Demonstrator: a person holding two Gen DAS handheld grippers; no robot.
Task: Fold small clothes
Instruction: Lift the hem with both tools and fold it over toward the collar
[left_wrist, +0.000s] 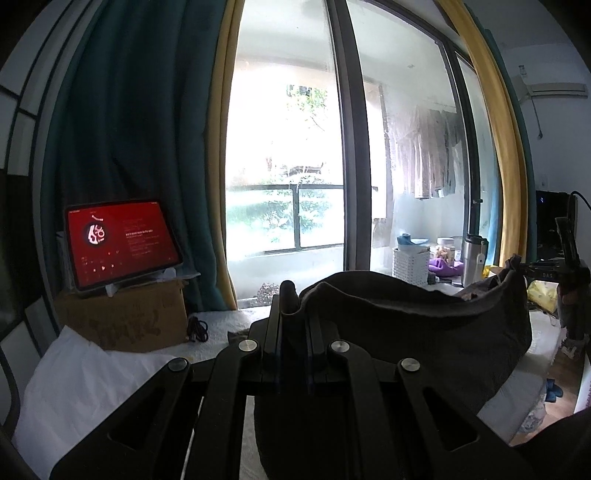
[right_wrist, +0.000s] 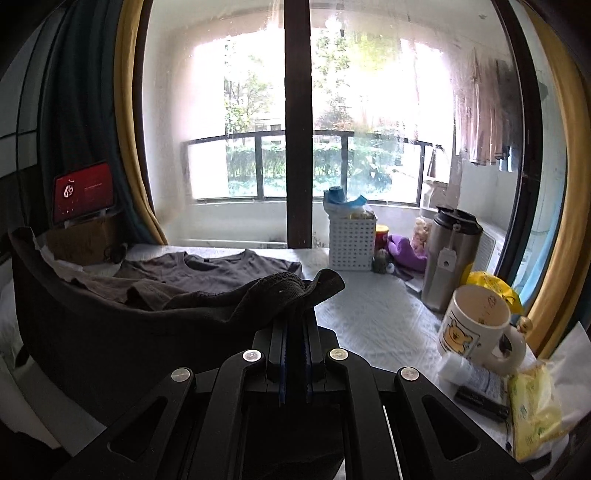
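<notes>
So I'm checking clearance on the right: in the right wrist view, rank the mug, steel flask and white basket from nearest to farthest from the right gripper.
From the right gripper:
1. Mug, front right.
2. Steel flask, right, behind the mug.
3. White basket, far back by the window.

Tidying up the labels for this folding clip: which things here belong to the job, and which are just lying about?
Job: dark garment, pinched by left gripper and right gripper; grey T-shirt.

Lying about: tablet, cardboard box, white basket, steel tumbler, bear mug.
</notes>
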